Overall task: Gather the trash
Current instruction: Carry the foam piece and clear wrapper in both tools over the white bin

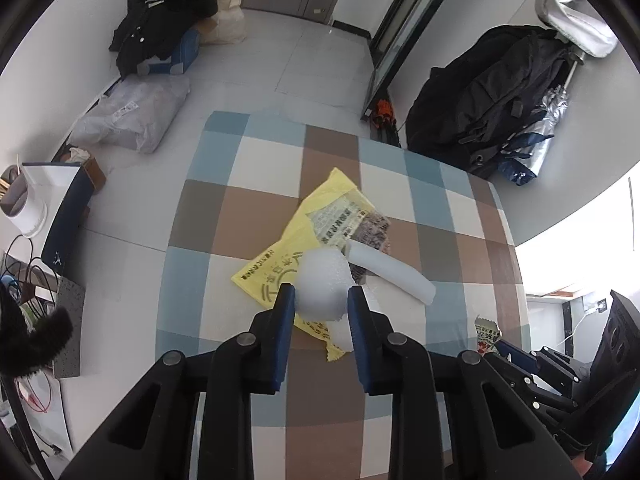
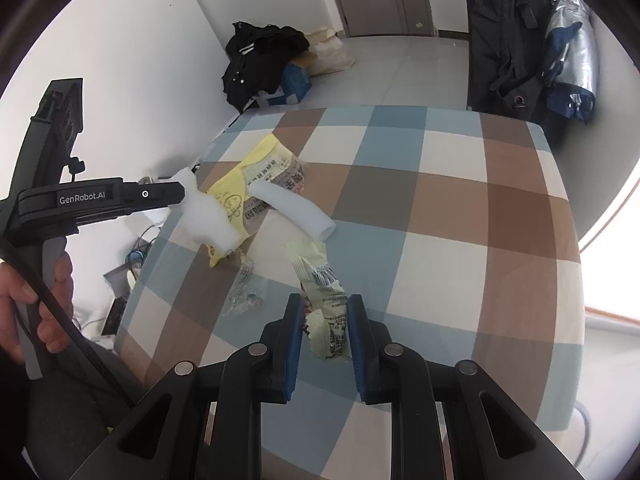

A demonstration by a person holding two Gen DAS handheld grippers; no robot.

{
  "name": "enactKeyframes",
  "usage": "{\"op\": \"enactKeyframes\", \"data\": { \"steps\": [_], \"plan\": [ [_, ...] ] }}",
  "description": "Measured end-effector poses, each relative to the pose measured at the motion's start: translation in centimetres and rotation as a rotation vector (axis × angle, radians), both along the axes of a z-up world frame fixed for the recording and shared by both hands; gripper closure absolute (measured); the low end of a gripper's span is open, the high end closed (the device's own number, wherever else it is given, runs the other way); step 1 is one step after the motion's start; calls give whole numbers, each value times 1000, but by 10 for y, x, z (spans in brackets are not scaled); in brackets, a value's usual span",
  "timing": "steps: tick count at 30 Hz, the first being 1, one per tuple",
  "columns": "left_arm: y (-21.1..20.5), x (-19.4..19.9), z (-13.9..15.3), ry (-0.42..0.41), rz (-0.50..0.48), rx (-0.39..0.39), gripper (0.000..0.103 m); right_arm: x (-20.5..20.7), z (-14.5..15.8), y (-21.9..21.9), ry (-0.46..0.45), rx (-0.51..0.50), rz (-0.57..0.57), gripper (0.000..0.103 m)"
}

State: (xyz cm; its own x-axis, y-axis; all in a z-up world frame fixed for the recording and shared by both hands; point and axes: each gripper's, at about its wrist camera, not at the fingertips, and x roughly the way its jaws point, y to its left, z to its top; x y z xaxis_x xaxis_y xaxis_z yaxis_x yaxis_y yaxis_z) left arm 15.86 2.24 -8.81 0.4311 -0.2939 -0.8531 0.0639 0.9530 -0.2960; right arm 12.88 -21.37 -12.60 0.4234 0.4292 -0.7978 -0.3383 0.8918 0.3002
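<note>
The left tongs (image 1: 321,294), held level above the checked bench (image 1: 448,216), clamp a white foam wad (image 1: 322,288) over the yellow bag (image 1: 276,272), while the right tongs (image 2: 322,306), tilted down, pinch a pale green wrapper (image 2: 326,300) lying on the bench.

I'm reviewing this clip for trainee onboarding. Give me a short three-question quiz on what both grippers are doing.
1. True or false: the left gripper holds white foam between its jaws.
2. What sits between the right gripper's jaws? A) snack wrapper B) foam tube C) yellow bag
3. Fill in: the foam tube lies partly on the ______ bag.

Key: 1 true; 2 A, the snack wrapper; 3 yellow.
</note>
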Motion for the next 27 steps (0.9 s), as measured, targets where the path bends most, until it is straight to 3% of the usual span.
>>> {"op": "enactKeyframes", "data": {
  "steps": [15,27],
  "plan": [
    [-26,-22,22,-43,-66,49,83,-23,23,-30,-38,88,-54,82],
    [-59,-44,53,-100,-105,30,84,-52,49,-52,-107,144,-92,82]
  ]
}}
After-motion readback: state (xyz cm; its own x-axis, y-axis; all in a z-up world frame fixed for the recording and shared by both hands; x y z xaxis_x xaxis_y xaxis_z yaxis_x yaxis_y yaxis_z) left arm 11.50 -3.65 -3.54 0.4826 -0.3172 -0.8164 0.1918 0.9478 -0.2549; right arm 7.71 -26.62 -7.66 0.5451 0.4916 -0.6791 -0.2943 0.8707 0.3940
